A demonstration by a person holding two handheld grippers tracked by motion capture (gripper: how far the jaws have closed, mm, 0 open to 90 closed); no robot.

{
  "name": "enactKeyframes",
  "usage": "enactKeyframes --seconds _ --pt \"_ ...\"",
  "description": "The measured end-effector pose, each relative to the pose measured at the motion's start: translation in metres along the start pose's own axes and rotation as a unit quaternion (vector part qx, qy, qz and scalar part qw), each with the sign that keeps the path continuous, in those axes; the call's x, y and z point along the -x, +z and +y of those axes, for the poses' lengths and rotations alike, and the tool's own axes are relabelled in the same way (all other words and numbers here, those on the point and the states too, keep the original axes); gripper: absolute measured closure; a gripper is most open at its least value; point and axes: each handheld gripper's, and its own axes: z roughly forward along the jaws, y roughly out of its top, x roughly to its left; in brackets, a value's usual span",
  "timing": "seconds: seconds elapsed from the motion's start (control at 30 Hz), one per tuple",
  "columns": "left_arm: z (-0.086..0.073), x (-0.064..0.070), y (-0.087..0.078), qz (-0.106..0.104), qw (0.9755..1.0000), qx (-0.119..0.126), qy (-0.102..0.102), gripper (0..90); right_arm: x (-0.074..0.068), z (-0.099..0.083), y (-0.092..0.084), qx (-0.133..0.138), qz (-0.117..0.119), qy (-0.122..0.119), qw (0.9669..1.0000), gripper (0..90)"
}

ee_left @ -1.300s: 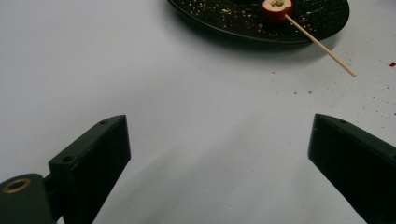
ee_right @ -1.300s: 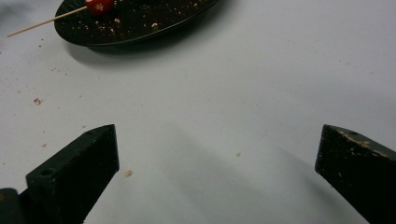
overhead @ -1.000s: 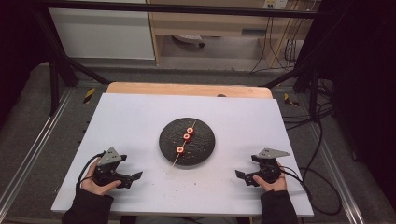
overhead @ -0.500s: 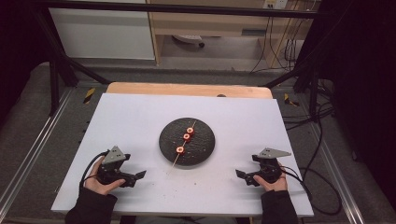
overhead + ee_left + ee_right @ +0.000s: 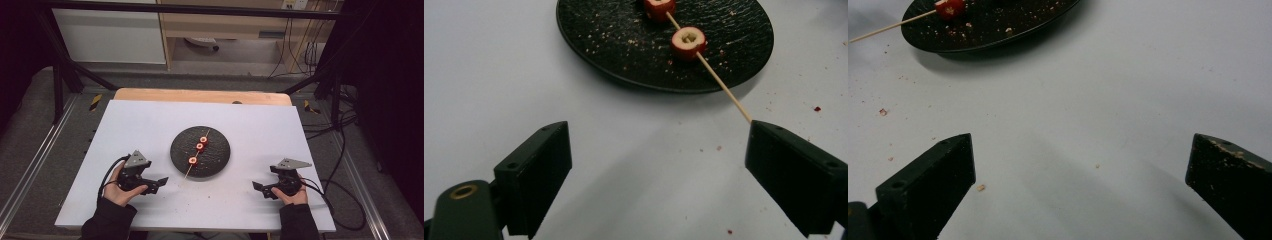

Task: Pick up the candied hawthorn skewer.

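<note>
the skewer (image 5: 196,154) lies slantwise on the black plate (image 5: 220,162) mid-table, three red rings threaded on it, its bare end poking over the near rim. the left gripper (image 5: 159,182) is near that end, jaws wide but just easing inward, holding nothing. bring it in low, straddle the bare stick, not the rings, then pinch gently. the right gripper (image 5: 258,188) waits wide open and empty, well apart.
</note>
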Motion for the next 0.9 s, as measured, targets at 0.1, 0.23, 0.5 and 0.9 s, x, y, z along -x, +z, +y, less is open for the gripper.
enactKeyframes --seconds 0.1,0.23,0.5,0.9 --pt "0.008 0.005 0.007 0.0 1.0 -0.006 -0.005 14.8 0.0 0.0 0.0 0.0 0.001 0.001 1.0 0.6" --pt "0.019 0.011 0.019 0.003 0.9998 -0.017 -0.014 19.6 0.0 0.0 0.0 -0.001 -0.002 -0.001 1.0 0.6" --pt "0.037 0.024 0.038 0.02 0.999 -0.039 -0.011 33.8 0.0 0.0 0.0 -0.002 -0.001 0.0 1.0 0.6" --pt "0.05 0.038 0.068 0.029 0.9976 -0.063 -0.009 54.9 0.0 0.0 0.0 -0.003 -0.001 0.0 1.0 0.6"
